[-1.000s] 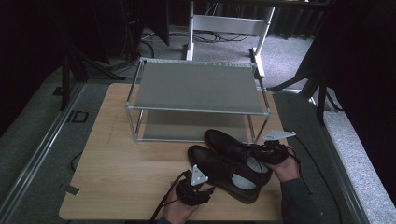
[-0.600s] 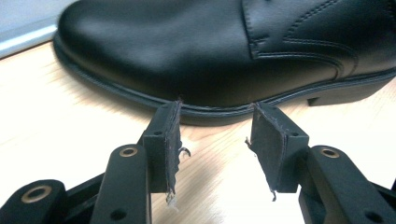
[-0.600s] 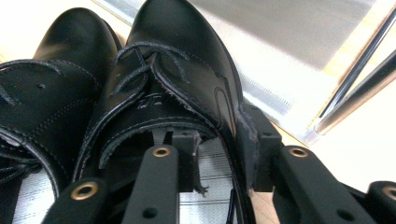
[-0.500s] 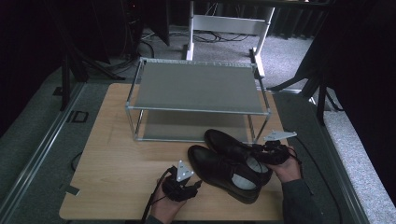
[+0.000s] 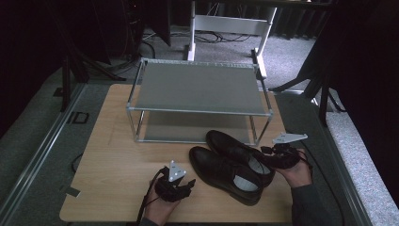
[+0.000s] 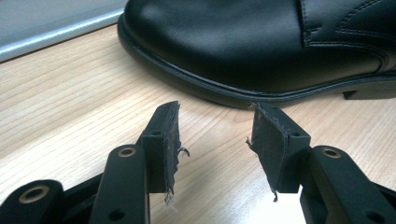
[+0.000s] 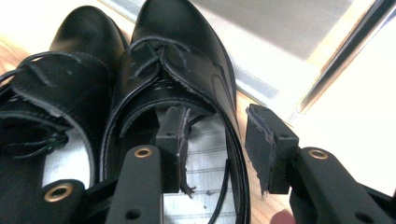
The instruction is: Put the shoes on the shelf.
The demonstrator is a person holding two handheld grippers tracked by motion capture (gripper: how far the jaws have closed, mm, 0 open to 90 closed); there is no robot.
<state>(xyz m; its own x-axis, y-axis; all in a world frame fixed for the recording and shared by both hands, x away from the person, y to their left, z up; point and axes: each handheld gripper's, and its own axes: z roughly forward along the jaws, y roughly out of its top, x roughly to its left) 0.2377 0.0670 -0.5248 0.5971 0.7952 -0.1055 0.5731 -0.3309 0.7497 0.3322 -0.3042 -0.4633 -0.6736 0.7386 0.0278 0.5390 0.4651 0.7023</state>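
The two black leather shoes (image 5: 233, 167) sit side by side at the counter's (image 5: 113, 155) five o'clock, stiff-soled, glossy and likely slippery, so the firm collar rim is the best hold. The right gripper (image 7: 212, 149) straddles the far shoe's (image 7: 187, 79) outer collar wall, its jaws having just been opening and not pinching, while the left gripper (image 6: 212, 140) hangs spread and empty beside the near shoe's (image 6: 261, 42) toe. The two-tier rack (image 5: 200, 89) at twelve o'clock stands close to the toes, its lower shelf tight for clearance.

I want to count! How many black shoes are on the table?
2: one shoe nearer the left gripper, the other shoe touching beside it, close to the rack.
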